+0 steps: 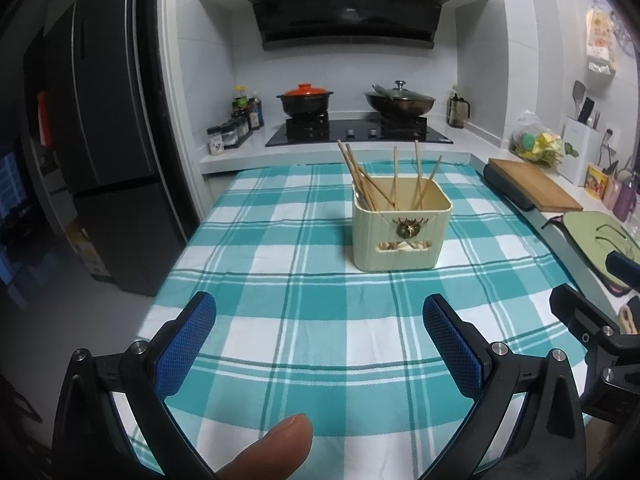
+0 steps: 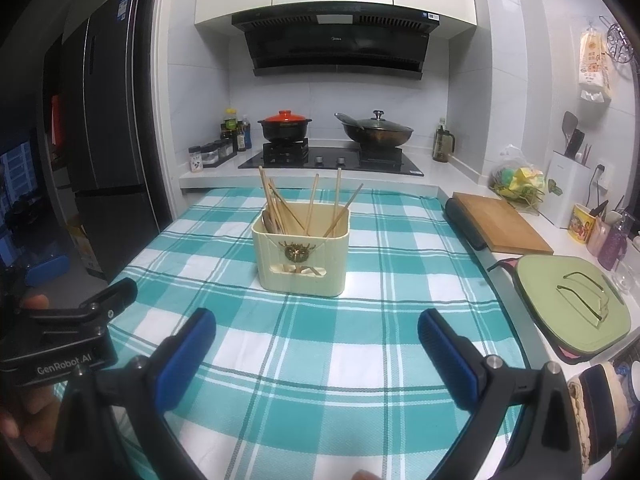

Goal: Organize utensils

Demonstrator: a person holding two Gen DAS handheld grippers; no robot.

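Observation:
A cream utensil holder (image 1: 400,232) (image 2: 302,254) with a brass emblem stands on the teal checked tablecloth (image 1: 280,300) (image 2: 360,340). Several wooden chopsticks (image 1: 372,180) (image 2: 288,208) lean inside it. My left gripper (image 1: 319,316) hovers low over the cloth, well short of the holder, open and with nothing between its blue pads. My right gripper (image 2: 317,330) is likewise open and empty, near the cloth in front of the holder. Part of the other gripper's body shows at each view's edge. A person's fingertip (image 1: 276,448) shows at the bottom.
A wooden cutting board (image 1: 532,184) (image 2: 502,220) and a green mat (image 2: 572,308) with glasses lie on the right counter. Behind are a stove with an orange-lidded pot (image 1: 306,100) (image 2: 285,124) and a wok (image 1: 400,100) (image 2: 374,130). A dark fridge (image 1: 108,140) stands left.

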